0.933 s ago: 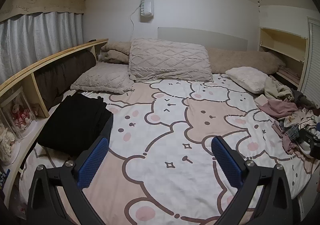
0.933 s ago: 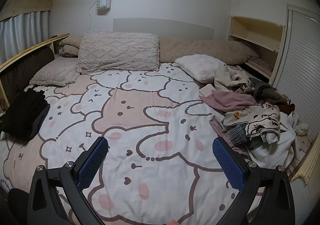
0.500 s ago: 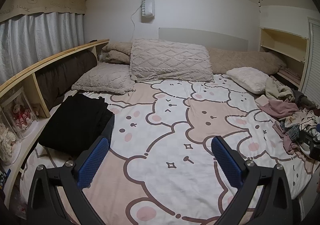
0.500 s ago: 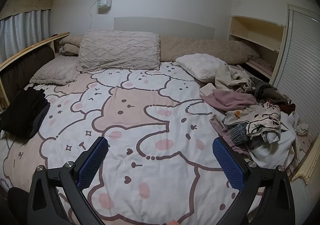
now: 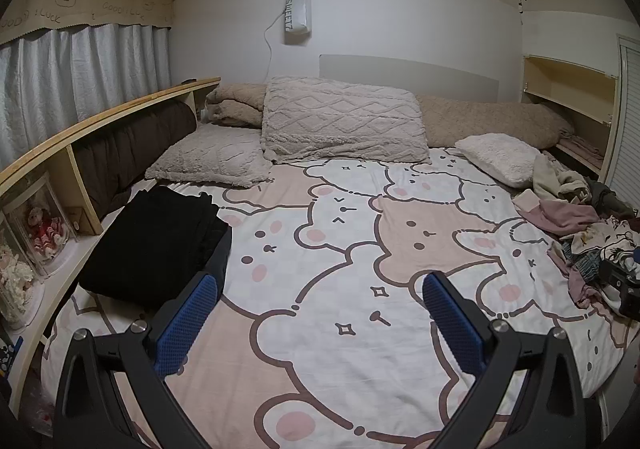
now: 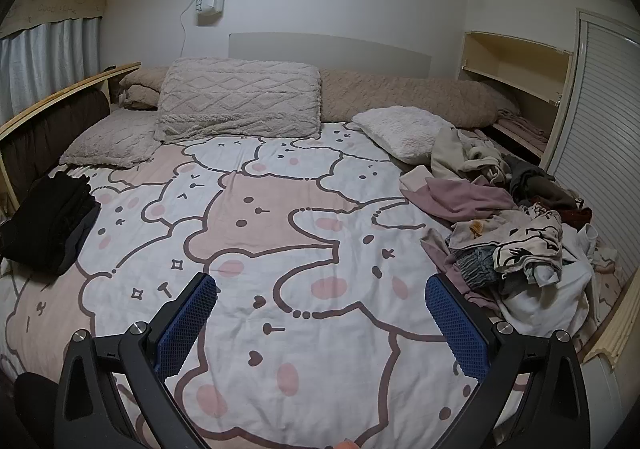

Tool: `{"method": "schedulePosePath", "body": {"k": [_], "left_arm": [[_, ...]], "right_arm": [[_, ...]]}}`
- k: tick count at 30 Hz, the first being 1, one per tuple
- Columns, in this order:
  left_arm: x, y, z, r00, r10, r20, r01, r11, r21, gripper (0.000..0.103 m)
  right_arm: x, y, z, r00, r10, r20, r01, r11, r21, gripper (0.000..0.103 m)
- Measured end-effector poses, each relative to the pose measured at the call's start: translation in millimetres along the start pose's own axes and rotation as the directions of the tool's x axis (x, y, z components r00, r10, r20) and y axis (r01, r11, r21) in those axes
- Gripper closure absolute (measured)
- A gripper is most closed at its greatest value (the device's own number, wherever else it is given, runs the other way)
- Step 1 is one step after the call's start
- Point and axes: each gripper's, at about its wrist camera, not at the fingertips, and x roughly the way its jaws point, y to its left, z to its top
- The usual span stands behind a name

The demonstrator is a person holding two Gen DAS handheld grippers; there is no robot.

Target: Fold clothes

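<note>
Both grippers are empty right now: the left gripper (image 5: 320,313) and the right gripper (image 6: 320,313) each have their blue pads spread wide, hovering above the near end of the bear-print duvet (image 6: 280,209) without touching anything. So this looks like the in-between bit, one garment done and the next not picked yet. A little further in on the left side sits the stack of folded black clothes (image 5: 156,245), squared up right beside the wooden side shelf (image 5: 80,137); the right view shows it too (image 6: 48,225). Over on the right side is the unfolded laundry pile (image 6: 516,233), a jumble with a mauve top (image 6: 460,201), a white printed piece (image 6: 532,245) and a cream garment (image 6: 456,153) further back, all tangled together. The middle of the bed between them is bare. Past all that are the textured pillows (image 5: 340,121) against the wall. My guess for the next move: swing the right one over to the pile, pinch one loose edge, and drag a single item onto the open middle to spread flat. Tricky part will be pulling just one piece out.
</note>
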Motion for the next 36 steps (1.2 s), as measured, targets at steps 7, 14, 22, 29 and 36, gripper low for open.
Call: {"method": "schedulePosePath", "body": {"k": [7,14,22,29,36], "left_arm": [[1.2,1.5,-0.5,1.0,0.001,-0.004,-0.001,1.0,-0.002,0.0],[1.7,2.4,-2.6,1.0,0.001,-0.004,-0.001,1.0,-0.002,0.0],[4.3,1.6,-3.4,1.0,0.004,-0.012,-0.004,1.0,-0.006,0.0],[5.3,1.4,-3.0,1.0,0.004,-0.009,-0.005,1.0,-0.007,0.0],[5.9,1.3,-4.3,1.0,0.005,-0.007,-0.005,1.0,-0.011,0.0]], "right_arm": [[1.0,1.9,-0.7,1.0,0.001,-0.005,-0.001,1.0,-0.005,0.0],[2.7,2.4,-0.3,1.0,0.002,-0.009,-0.002,1.0,-0.006,0.0],[3.5,5.2,-1.2,1.0,0.003,-0.011,-0.003,1.0,-0.015,0.0],[4.2,3.3,-2.3,1.0,0.005,-0.016,-0.005,1.0,-0.001,0.0],[6.2,-0.5,-2.1,1.0,0.006,-0.019,-0.006,1.0,0.012,0.0]]}}
